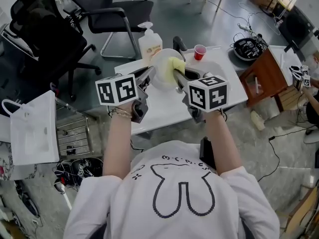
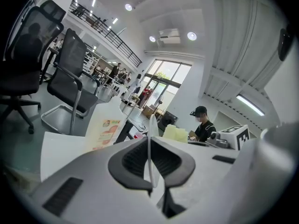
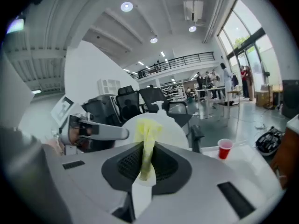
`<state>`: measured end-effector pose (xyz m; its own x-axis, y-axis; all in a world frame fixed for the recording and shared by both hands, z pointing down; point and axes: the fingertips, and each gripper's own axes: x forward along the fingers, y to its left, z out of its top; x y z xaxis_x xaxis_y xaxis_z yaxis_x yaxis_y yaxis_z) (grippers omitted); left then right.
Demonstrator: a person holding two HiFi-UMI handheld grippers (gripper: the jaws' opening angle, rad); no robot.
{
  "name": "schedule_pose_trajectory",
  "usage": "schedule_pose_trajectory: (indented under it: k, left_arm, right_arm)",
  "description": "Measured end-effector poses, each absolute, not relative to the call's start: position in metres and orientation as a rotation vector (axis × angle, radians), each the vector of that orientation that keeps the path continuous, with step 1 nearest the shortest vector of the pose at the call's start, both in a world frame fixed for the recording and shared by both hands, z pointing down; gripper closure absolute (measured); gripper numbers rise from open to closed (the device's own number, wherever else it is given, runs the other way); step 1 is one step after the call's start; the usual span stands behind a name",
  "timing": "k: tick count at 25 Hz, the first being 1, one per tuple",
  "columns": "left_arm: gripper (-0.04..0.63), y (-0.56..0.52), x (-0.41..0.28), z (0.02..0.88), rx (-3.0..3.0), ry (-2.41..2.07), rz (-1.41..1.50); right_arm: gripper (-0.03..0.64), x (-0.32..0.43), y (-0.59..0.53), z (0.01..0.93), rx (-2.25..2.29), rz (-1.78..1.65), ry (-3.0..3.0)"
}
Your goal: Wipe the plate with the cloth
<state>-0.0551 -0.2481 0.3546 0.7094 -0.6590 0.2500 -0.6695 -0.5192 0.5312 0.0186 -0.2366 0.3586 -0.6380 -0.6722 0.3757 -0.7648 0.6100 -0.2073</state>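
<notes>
A white plate (image 1: 160, 69) is held up on edge above the table, and my left gripper (image 1: 148, 73) is shut on its rim. In the left gripper view the plate (image 2: 150, 133) shows edge-on as a thin white line between the pads. My right gripper (image 1: 177, 76) is shut on a yellow cloth (image 1: 176, 64), which lies against the plate's face. In the right gripper view the cloth (image 3: 147, 141) stands bunched between the jaws, with the plate (image 3: 170, 127) right behind it and the left gripper (image 3: 93, 132) at the left.
A soap pump bottle (image 1: 149, 41) stands at the back of the white table (image 1: 164, 108), and a red cup (image 1: 200, 52) to its right. Black office chairs (image 1: 107, 11) stand beyond the table. A brown side table (image 1: 266, 73) is at the right.
</notes>
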Motion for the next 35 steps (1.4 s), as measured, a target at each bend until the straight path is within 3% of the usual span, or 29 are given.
schedule_pose_trajectory:
  k: [7, 20, 29, 35]
  left_arm:
    - [0.577, -0.243, -0.052, 0.353, 2.316, -1.035, 0.028]
    - [0.575, -0.238, -0.055, 0.359, 2.349, -1.016, 0.098]
    - [0.574, -0.23, -0.048, 0.36, 2.421, -0.976, 0.173]
    - [0.577, -0.232, -0.045, 0.358, 2.72, -1.078, 0.444]
  right_arm:
    - [0.566, -0.035, -0.212, 0.369, 0.909, 0.991, -2.703]
    - [0.566, 0.018, -0.226, 0.426, 1.0, 0.638, -2.401]
    - [0.566, 0.071, -0.253, 0.421, 1.206, 0.601, -2.318]
    - [0.566, 0.078, -0.25, 0.409, 1.194, 0.601, -2.379]
